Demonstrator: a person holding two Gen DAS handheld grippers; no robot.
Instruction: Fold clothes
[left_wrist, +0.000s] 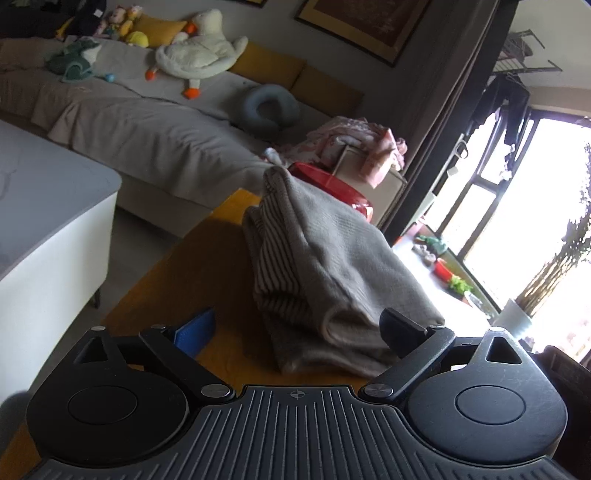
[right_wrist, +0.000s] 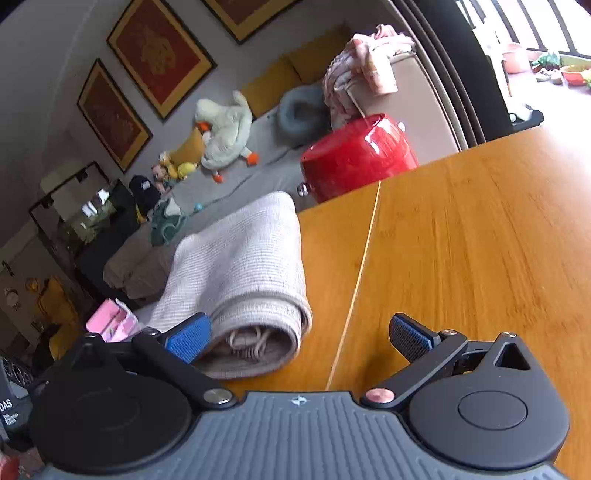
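A folded beige knit garment (left_wrist: 325, 269) with a striped inner layer lies on the wooden table (left_wrist: 199, 266). My left gripper (left_wrist: 299, 332) is open, and the garment's near end lies between its spread fingers without being pinched. In the right wrist view the same folded garment (right_wrist: 243, 277) lies left of centre on the table (right_wrist: 461, 240). My right gripper (right_wrist: 301, 338) is open wide. Its left blue pad (right_wrist: 188, 338) sits beside the fold's near end, and the right pad (right_wrist: 410, 338) hangs over bare wood.
A red rounded container (right_wrist: 358, 157) stands just beyond the table's far edge. Behind it is a grey sofa (left_wrist: 147, 125) with plush toys, a ring cushion (left_wrist: 269, 107) and a pile of pink clothes (left_wrist: 354, 144). A white cabinet (left_wrist: 48, 221) stands to the left.
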